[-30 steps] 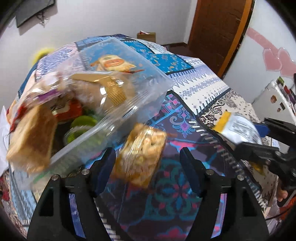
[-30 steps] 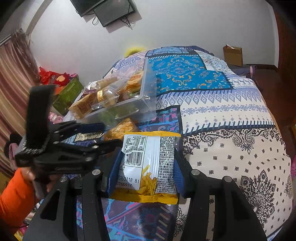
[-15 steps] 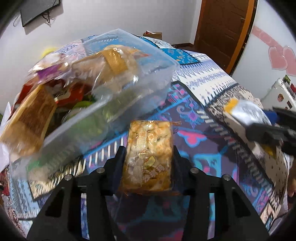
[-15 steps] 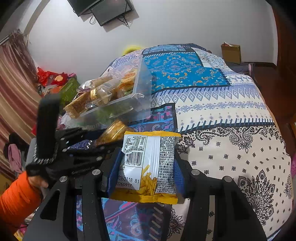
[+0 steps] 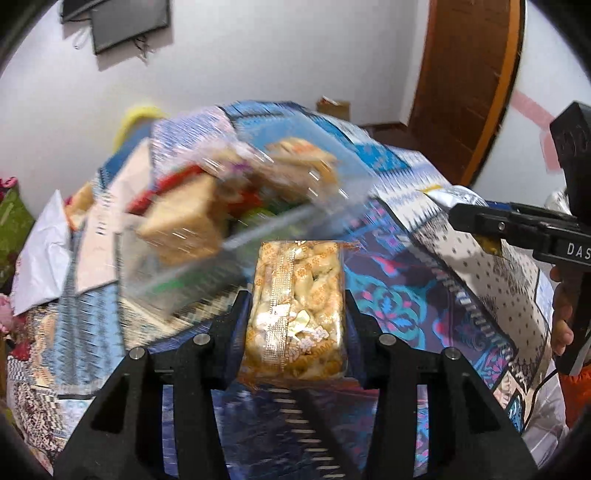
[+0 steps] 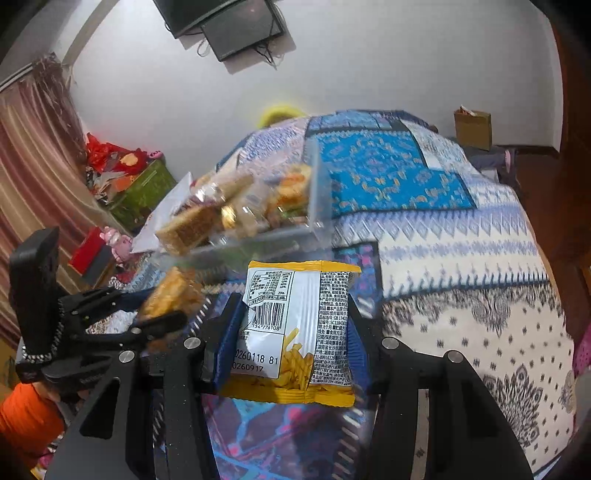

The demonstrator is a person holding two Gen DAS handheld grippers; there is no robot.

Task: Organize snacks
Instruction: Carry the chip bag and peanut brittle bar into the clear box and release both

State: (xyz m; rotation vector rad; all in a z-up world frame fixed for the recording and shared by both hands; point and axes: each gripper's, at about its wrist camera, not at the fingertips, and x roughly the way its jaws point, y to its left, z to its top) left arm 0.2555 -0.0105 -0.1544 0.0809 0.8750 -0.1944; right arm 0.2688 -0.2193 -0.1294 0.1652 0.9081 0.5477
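- Left wrist view: the left gripper (image 5: 297, 314) is clamped on a clear-wrapped nut bar (image 5: 297, 310), one finger pressed to each long side, the bar pointing forward and lifted above the quilt (image 5: 399, 302)
- Just beyond the bar a clear tub (image 5: 236, 206) sits on the quilt, blurred, packed with wrapped snacks; a tan cake (image 5: 181, 221) lies against its near wall
- At the right edge the right gripper (image 5: 476, 225) reaches in, closed on a silver-backed packet whose edge shows behind it
- A brown door (image 5: 469, 81) stands behind on the right
- Right wrist view: the right gripper (image 6: 295, 328) grips a yellow-edged chip bag (image 6: 295, 328) by both sides, barcode side up, held above the quilt (image 6: 461, 258)
- The tub (image 6: 258, 218) lies just past the bag, near it but not touching
- To the left, the left gripper (image 6: 162, 314) holds the nut bar (image 6: 171, 295), well short of the tub
- A dark screen (image 6: 236, 22) hangs on the wall
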